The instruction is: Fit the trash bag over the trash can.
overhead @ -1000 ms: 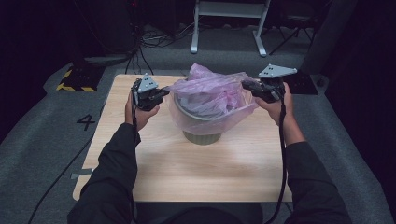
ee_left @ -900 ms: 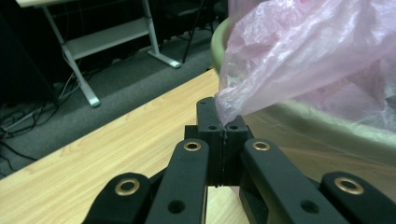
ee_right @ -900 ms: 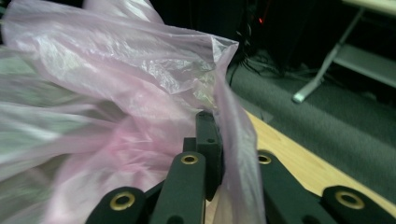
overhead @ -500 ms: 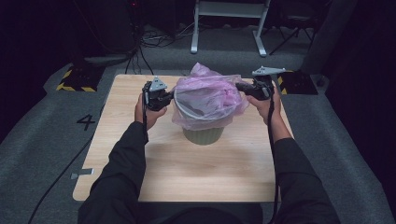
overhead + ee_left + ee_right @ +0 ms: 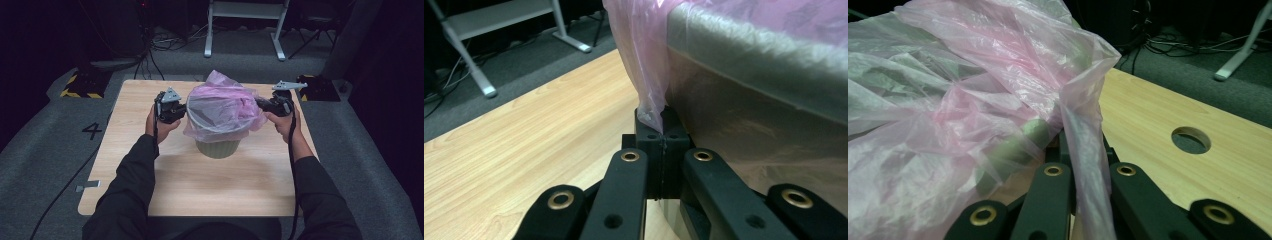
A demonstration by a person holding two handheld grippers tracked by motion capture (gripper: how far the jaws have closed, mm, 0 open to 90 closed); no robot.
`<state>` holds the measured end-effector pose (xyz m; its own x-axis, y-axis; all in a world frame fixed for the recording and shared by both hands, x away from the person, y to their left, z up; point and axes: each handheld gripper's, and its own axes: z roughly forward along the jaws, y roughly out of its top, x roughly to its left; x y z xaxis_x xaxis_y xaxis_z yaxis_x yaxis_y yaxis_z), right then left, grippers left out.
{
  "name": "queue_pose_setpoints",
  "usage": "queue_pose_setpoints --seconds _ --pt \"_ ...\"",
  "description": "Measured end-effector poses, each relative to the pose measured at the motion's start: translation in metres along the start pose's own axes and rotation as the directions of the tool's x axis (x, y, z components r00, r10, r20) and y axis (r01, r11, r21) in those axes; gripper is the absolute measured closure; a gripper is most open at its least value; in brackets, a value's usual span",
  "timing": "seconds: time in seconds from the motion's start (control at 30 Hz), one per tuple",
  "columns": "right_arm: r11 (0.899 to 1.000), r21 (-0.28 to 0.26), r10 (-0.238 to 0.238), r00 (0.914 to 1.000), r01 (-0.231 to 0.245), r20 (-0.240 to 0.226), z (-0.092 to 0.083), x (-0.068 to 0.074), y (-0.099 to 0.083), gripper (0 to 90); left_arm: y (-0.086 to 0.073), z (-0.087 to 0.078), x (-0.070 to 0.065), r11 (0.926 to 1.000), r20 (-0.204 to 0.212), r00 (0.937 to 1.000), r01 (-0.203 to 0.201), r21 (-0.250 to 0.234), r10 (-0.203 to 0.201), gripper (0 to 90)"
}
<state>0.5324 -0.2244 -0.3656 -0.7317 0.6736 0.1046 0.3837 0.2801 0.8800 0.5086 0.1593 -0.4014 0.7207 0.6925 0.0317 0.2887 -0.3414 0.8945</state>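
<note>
Holding item: pink plastic bag [image 5: 220,107], thin and see-through, draped over the mouth of a green bin [image 5: 218,147].
Landmark: green bin, standing upright near the middle of the wooden table [image 5: 210,185], slightly toward its far edge.
Bag position: spread across the bin's top, skirt hanging partway down the bin's outside wall; a crumpled peak rises at the bin's far side.
Left gripper [image 5: 658,116]: just beside the bin's left wall, below its rim; jaws pressed together, pinching a hanging edge of the bag between the tips.
Left gripper, high view [image 5: 170,106]: held in the person's left hand, close against the bin's left side.
Right gripper [image 5: 264,105]: just beside the bin's right side, at rim height; held in the person's right hand.
Right gripper jaws: pressed together on a fold of the bag; in the right gripper view the film runs down over the closed tips and hides them.
Bag, right gripper view [image 5: 968,95]: wrinkled, bunched over the bin, green showing through the film.
Table hole [image 5: 1191,139]: round cut-out in the tabletop, to the right of the bin, well apart from it.
Sleeves: dark, both forearms reaching from the near edge toward the bin.
Surroundings: grey carpet around the table; white frame legs [image 5: 245,27] beyond the bin on the floor.
</note>
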Motion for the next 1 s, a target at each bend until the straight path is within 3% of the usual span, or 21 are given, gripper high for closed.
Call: queue_pose_setpoints --seconds 0.1,0.13,0.17,0.23,0.27,0.3,0.37,0.47,0.53,0.57,0.6,0.67,0.73,0.8,0.87,0.9,0.93,1.0 --pt "1.0 -0.001 -0.025 0.9995 0.025 -0.018 -0.008 0.005 -0.005 90.0 -0.003 -0.007 -0.005 0.9997 0.015 0.9997 -0.022 -0.009 0.022 89.9" --pt "0.999 0.0 -0.048 0.9988 0.048 0.007 -0.015 0.008 -0.007 87.3 -0.003 -0.009 -0.006 0.9996 0.008 0.9996 -0.025 -0.01 0.026 89.8" --pt "0.999 -0.004 -0.054 0.9978 0.054 0.039 -0.019 0.009 -0.007 77.3 -0.003 -0.013 -0.005 0.9995 -0.004 0.9997 -0.024 -0.02 0.024 89.6" --pt "0.997 -0.017 -0.07 0.9942 0.072 0.082 -0.028 0.009 -0.005 65.9 -0.002 -0.019 -0.003 0.9992 -0.019 0.9997 -0.015 -0.038 0.014 88.9" --pt "0.997 -0.017 -0.07 0.9942 0.072 0.082 -0.028 0.009 -0.005 65.9 -0.002 -0.019 -0.003 0.9992 -0.019 0.9997 -0.015 -0.038 0.014 88.1" --pt "0.996 -0.024 -0.087 0.9899 0.09 0.112 -0.037 0.009 -0.001 49.4 -0.001 -0.025 0.0 0.9984 -0.026 0.9997 -0.007 -0.057 0.006 88.0" --pt "0.995 -0.028 -0.092 0.989 0.096 0.116 -0.04 0.01 0.0 45.0 0.0 -0.028 0.001 0.9977 -0.034 0.9994 -0.009 -0.067 0.007 86.9" --pt "0.988 -0.076 -0.126 0.9858 0.135 0.111 -0.053 0.016 0.01 36.7 0.003 -0.036 0.003 0.9955 -0.045 0.999 -0.006 -0.094 0.001 82.1" --pt "0.984 -0.103 -0.133 0.986 0.143 0.101 -0.057 0.017 0.012 37.7 0.005 -0.04 0.003 0.9941 -0.056 0.9984 -0.007 -0.108 0.0 82.0" --pt "0.981 -0.12 -0.14 0.9853 0.152 0.097 -0.06 0.02 0.017 43.3 0.005 -0.041 0.004 0.993 -0.057 0.9984 -0.007 -0.118 0.0 81.8" --pt "0.981 -0.12 -0.14 0.9853 0.152 0.097 -0.06 0.02 0.017 43.3 0.005 -0.042 0.004 0.9929 -0.059 0.9982 -0.006 -0.119 -0.001 81.8" --pt "0.98 -0.11 -0.157 0.9826 0.168 0.099 -0.059 0.022 0.022 56.9 0.006 -0.043 0.004 0.9921 -0.068 0.9976 -0.005 -0.125 -0.004 81.4" --pt "0.981 -0.085 -0.164 0.9816 0.172 0.099 -0.054 0.022 0.026 63.4 0.006 -0.044 0.005 0.9917 -0.063 0.998 -0.004 -0.128 -0.005 81.3" --pt "0.984 -0.053 -0.164 0.9831 0.169 0.081 -0.048 0.021 0.03 62.4 0.006 -0.046 0.004 0.9902 -0.054 0.9985 -0.004 -0.14 -0.003 84.4" --pt "0.986 -0.055 -0.157 0.9863 0.16 0.048 -0.042 0.024 0.036 47.3 0.006 -0.047 0.004 0.9893 -0.039 0.9992 -0.009 -0.145 0.003 87.1" --pt "0.986 -0.055 -0.157 0.9863 0.16 0.048 -0.042 0.024 0.036 47.3 0.006 -0.048 0.003 0.9887 -0.031 0.9995 -0.012 -0.149 0.007 87.1" --pt "0.986 -0.028 -0.163 0.9864 0.163 0.021 -0.036 0.028 0.041 37.6 0.006 -0.049 0.003 0.9889 -0.029 0.9995 -0.014 -0.148 0.01 88.3" --pt "0.986 -0.012 -0.167 0.9859 0.167 0.007 -0.033 0.03 0.042 37.5 0.005 -0.05 0.003 0.9884 -0.014 0.9999 -0.01 -0.152 0.008 89.1"
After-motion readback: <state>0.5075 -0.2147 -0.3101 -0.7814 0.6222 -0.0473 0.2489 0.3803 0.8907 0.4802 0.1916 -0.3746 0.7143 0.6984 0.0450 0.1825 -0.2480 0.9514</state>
